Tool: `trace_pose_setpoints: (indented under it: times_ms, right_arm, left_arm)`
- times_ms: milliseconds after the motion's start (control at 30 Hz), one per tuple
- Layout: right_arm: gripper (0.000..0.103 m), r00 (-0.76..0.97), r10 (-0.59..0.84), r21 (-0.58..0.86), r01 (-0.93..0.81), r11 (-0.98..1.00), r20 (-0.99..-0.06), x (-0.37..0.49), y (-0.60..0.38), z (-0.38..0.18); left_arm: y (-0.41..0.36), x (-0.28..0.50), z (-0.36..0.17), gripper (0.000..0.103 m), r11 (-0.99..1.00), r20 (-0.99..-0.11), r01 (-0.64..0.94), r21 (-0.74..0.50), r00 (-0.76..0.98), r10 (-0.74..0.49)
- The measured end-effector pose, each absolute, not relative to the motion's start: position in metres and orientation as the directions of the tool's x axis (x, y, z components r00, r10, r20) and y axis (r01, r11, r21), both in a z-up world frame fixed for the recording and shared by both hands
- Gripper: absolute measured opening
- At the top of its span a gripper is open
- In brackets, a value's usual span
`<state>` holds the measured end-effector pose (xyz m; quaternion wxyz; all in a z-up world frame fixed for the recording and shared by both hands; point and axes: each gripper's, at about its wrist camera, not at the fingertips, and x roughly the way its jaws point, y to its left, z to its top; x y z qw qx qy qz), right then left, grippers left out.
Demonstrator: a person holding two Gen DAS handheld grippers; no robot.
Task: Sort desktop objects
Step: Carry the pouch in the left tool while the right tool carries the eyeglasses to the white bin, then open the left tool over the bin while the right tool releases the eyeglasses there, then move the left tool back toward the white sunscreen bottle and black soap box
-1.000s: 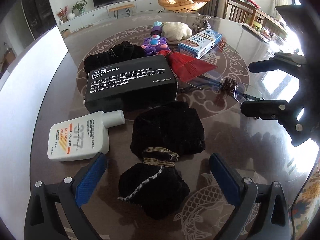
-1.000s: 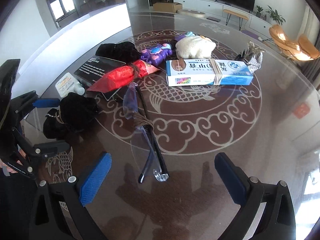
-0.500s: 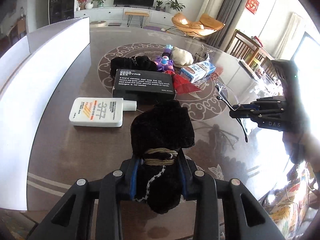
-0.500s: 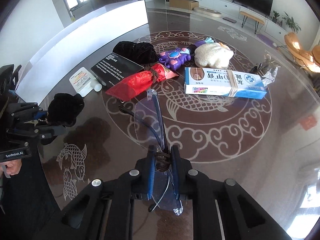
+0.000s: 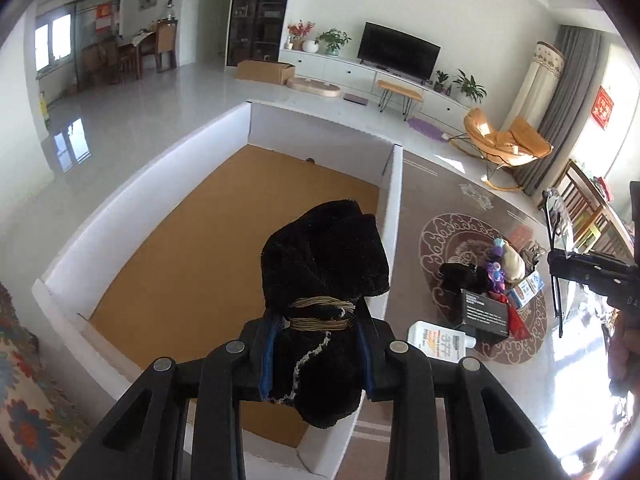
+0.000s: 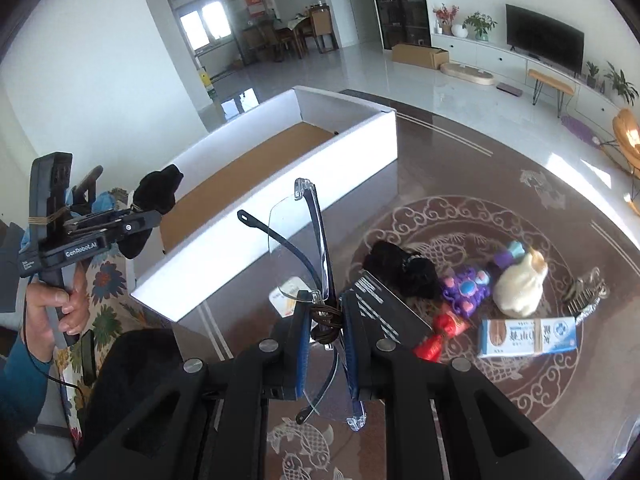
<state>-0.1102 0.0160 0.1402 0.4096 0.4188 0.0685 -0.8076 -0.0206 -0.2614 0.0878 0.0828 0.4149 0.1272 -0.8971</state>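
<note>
Gripping a black bundle (image 5: 324,276) above the box (image 5: 224,216), the left gripper (image 5: 318,354) hovers; the right gripper (image 6: 325,330) clamps glasses (image 6: 300,248).

The left wrist view is taken from high above the white box (image 5: 394,216), angled down into it. The right wrist view is taken from above the desk (image 6: 460,184), facing box (image 6: 348,140) and room. The box, the desk (image 5: 432,196) and the television wall are shared.
</note>
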Motion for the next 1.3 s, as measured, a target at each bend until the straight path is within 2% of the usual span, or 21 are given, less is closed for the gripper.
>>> trace_pose_setpoints:
  times_ms: [133,267,333,367,400,433,467,533,567,633,733,767,833,867,900,933,1033,1133,1300]
  right_arm:
    - [0.016,-0.247,-0.684,0.282,0.776,-0.564,-0.686,-0.126,-0.09,0.149]
    - [0.016,-0.198,-0.65,0.277,0.786,-0.553,-0.734,-0.139,-0.176,0.12]
    - [0.017,-0.165,-0.618,0.277,0.785,-0.554,-0.768,-0.14,-0.205,0.099]
    - [0.017,-0.158,-0.597,0.271,0.781,-0.563,-0.786,-0.14,-0.216,0.087]
    - [0.018,-0.139,-0.576,0.272,0.777,-0.568,-0.805,-0.14,-0.226,0.076]
    - [0.025,-0.126,-0.557,0.272,0.77,-0.576,-0.821,-0.14,-0.232,0.066]
    - [0.038,-0.132,-0.544,0.267,0.761,-0.591,-0.828,-0.14,-0.236,0.058]
    - [0.056,-0.169,-0.56,0.267,0.745,-0.611,-0.811,-0.137,-0.231,0.052]
    - [0.063,-0.187,-0.581,0.278,0.738,-0.615,-0.792,-0.135,-0.224,0.054]
    - [0.07,-0.233,-0.621,0.291,0.726,-0.623,-0.749,-0.131,-0.201,0.06]
    - [0.073,-0.342,-0.655,0.282,0.7,-0.656,-0.674,-0.125,-0.146,0.076]
    - [0.079,-0.388,-0.654,0.269,0.687,-0.675,-0.649,-0.121,-0.124,0.082]
    - [0.09,-0.488,-0.627,0.222,0.654,-0.723,-0.607,-0.108,-0.076,0.092]
    - [0.095,-0.538,-0.6,0.185,0.634,-0.751,-0.592,-0.101,-0.052,0.094]
    - [0.097,-0.581,-0.566,0.143,0.613,-0.777,-0.585,-0.094,-0.029,0.093]
    - [0.099,-0.62,-0.524,0.097,0.588,-0.803,-0.584,-0.086,-0.007,0.091]
    - [0.101,-0.679,-0.383,0.006,0.487,-0.874,-0.626,-0.069,0.062,0.068]
    - [0.101,-0.659,-0.254,-0.026,0.384,-0.923,-0.708,-0.057,0.13,0.033]
    - [0.101,-0.597,-0.118,-0.053,0.261,-0.964,-0.793,-0.037,0.205,-0.014]
  left_arm:
    - [-0.303,-0.031,0.063,0.032,-0.931,-0.815,0.34,-0.132,-0.572,-0.094]
    - [-0.318,-0.038,0.038,0.032,-0.92,-0.846,0.368,-0.138,-0.527,-0.084]
    - [-0.318,-0.042,0.025,0.036,-0.914,-0.866,0.387,-0.121,-0.491,-0.094]
    - [-0.318,-0.045,0.019,0.045,-0.91,-0.878,0.402,-0.105,-0.466,-0.104]
    - [-0.318,-0.047,0.014,0.059,-0.907,-0.89,0.412,-0.086,-0.441,-0.115]
    - [-0.316,-0.048,0.012,0.065,-0.907,-0.893,0.417,-0.063,-0.428,-0.135]
    - [-0.314,-0.045,0.013,0.073,-0.906,-0.886,0.421,-0.039,-0.434,-0.163]
    - [-0.306,-0.038,0.018,0.076,-0.905,-0.866,0.426,-0.005,-0.454,-0.209]
    - [-0.302,-0.034,0.021,0.077,-0.906,-0.857,0.424,-0.004,-0.469,-0.215]
    - [-0.289,-0.029,0.032,0.077,-0.914,-0.832,0.405,-0.023,-0.514,-0.207]
    - [-0.249,-0.014,0.051,0.077,-0.944,-0.789,0.326,-0.057,-0.594,-0.157]
    - [-0.232,-0.01,0.057,0.078,-0.957,-0.774,0.28,-0.075,-0.621,-0.121]
    - [-0.193,-0.006,0.068,0.087,-0.978,-0.747,0.17,-0.118,-0.664,-0.025]
    - [-0.172,-0.002,0.07,0.096,-0.985,-0.73,0.111,-0.136,-0.683,0.024]
    - [-0.152,0.007,0.069,0.102,-0.987,-0.715,0.059,-0.147,-0.696,0.065]
    - [-0.132,0.009,0.065,0.103,-0.987,-0.708,0.014,-0.159,-0.698,0.104]
    - [-0.074,-0.004,0.04,0.103,-0.975,-0.736,-0.082,-0.208,-0.644,0.211]
    - [-0.033,-0.023,0.0,0.103,-0.968,-0.802,-0.111,-0.223,-0.544,0.247]
    - [0.011,-0.031,-0.041,0.103,-0.982,-0.867,-0.116,-0.15,-0.463,0.187]
